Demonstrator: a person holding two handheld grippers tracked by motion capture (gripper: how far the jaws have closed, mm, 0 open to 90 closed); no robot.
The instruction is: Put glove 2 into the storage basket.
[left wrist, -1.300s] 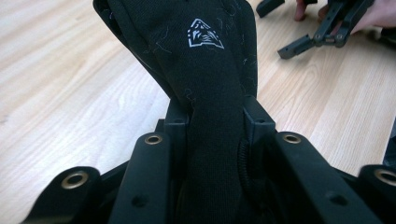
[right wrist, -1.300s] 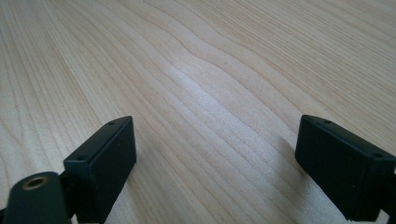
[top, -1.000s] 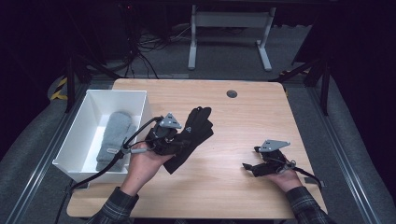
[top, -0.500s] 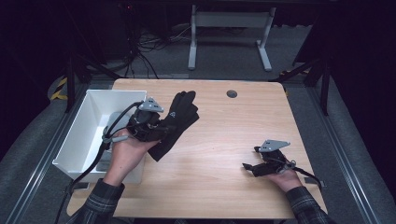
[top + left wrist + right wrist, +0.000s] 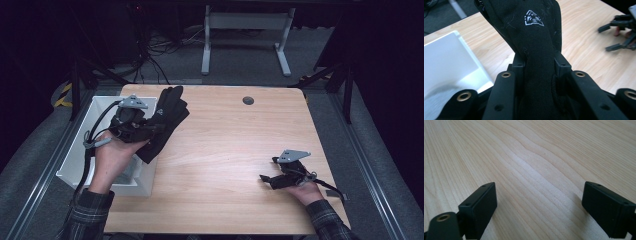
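The left gripper (image 5: 150, 131) is hanging in the air over the near left part of the bench (image 5: 230, 150), just above the right rim of the white bin (image 5: 102, 107). The left hand (image 5: 116, 156) is cupping it from below, palm up, with the forearm in a plaid sleeve (image 5: 92, 215) rising from the bottom edge and leaning toward the bin. Its fingers (image 5: 517, 65) are clenching a black glove (image 5: 167, 120) across its narrow cuff end; in the left gripper view the cloth is bunching between the two black pads while the wider part with a white logo (image 5: 533, 18) is standing up beyond them. From above, the glove is jutting up and away from the gripper, clear of the bench, partly over the bin's edge. A grey item (image 5: 129, 169) is lying inside the bin.

The right gripper (image 5: 267, 180) is resting low over the near right of the bench, held in the right hand (image 5: 302, 192), pointing left toward the middle. Its fingers (image 5: 480, 203) are standing wide apart, released, with bare wood between them.
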